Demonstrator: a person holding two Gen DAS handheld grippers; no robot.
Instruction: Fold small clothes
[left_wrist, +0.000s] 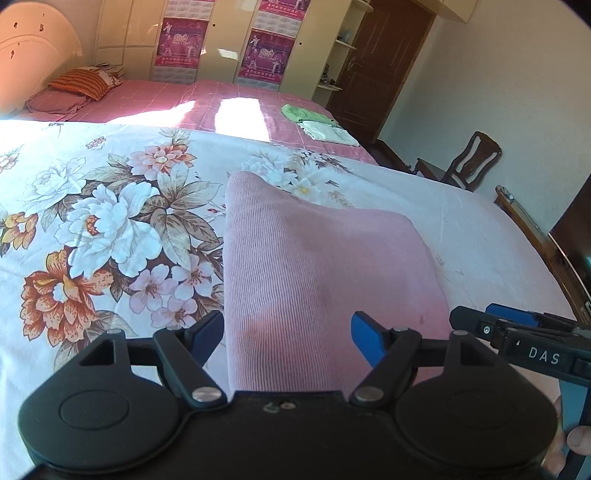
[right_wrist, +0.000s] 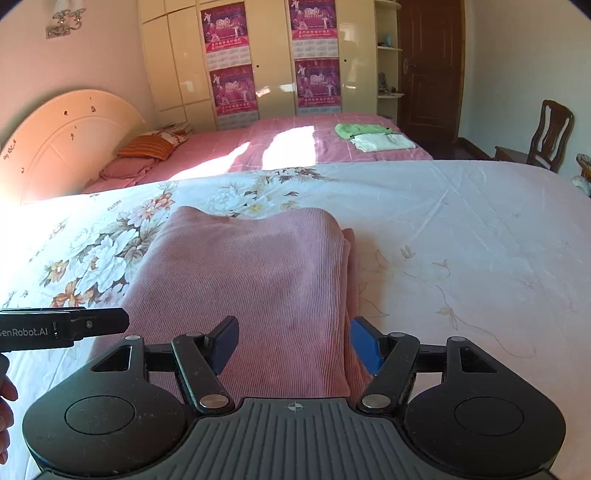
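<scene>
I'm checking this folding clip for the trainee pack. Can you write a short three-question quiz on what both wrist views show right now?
1. True or false: the left gripper is clamped shut on the pink ribbed garment.
2. Multiple choice: what lies on the far pink bed? A) a green item beside a folded pale item, B) a pair of shoes, C) an open suitcase.
3. Short answer: what does the garment rest on?

Key
1. False. Both the left and the right gripper have their fingers spread wide, with the garment lying between them.
2. A. The green cloth and the pale folded cloth lie next to each other.
3. The floral bedsheet.
</scene>
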